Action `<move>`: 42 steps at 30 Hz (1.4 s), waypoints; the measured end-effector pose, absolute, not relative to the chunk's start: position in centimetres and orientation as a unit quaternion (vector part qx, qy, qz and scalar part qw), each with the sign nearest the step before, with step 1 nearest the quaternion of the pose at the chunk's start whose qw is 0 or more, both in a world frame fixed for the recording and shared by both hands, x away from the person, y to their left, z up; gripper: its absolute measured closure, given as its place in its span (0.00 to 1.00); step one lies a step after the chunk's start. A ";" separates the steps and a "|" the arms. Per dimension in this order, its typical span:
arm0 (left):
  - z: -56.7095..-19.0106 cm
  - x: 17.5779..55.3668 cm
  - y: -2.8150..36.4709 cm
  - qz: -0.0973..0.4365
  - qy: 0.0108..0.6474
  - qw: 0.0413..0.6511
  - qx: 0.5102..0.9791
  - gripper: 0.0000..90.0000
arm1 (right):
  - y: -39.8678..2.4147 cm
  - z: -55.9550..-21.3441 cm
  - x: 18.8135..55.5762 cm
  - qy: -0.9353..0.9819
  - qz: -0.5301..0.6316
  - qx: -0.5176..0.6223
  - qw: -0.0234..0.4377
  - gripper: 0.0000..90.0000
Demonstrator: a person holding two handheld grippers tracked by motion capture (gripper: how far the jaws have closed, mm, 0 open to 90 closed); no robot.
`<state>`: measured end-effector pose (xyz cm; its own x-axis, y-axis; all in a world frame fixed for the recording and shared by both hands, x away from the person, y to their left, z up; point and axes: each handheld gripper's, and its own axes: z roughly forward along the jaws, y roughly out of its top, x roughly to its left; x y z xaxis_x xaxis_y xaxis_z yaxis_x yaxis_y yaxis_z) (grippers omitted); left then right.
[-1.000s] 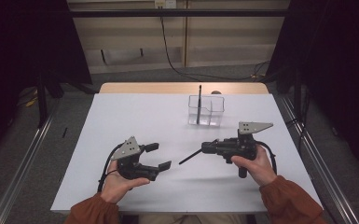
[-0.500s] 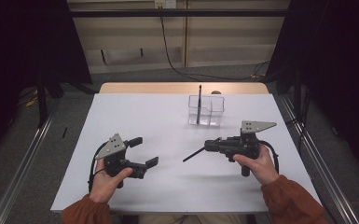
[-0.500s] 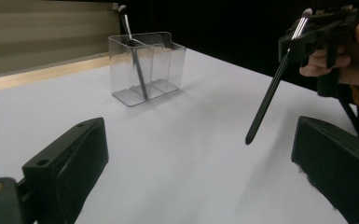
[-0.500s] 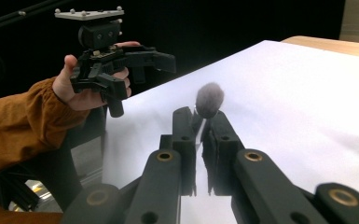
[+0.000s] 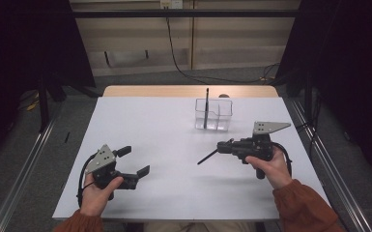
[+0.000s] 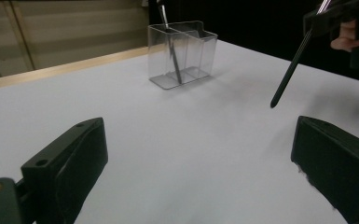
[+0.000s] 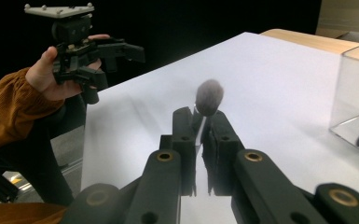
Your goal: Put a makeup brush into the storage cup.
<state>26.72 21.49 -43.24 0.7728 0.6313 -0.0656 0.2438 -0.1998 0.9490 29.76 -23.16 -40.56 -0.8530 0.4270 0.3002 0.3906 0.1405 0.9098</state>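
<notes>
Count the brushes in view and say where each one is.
2. One brush is clamped in the right hand-held gripper; the other brush stands in the clear holder. None seems hidden.

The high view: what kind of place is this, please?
Probably a recording booth or lab, not a home: a white table stands between dark curtains, metal rails run along the floor, and a cable hangs on the back wall.

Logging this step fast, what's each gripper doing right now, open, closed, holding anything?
Left gripper: open, jaws just widened, nothing between them.
Right gripper: shut on the makeup brush.
</notes>
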 end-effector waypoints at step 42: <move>-44.4 25.5 24.7 0.195 0.313 0.563 0.739 0.05 | -25.0 -34.4 36.2 0.744 0.575 0.330 0.087 0.93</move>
<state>25.52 24.73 -44.41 0.7282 0.6823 -0.0648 0.2436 -0.1693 0.9550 36.24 -24.99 -34.39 -0.7672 0.5905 0.2503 0.3909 0.1211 0.9124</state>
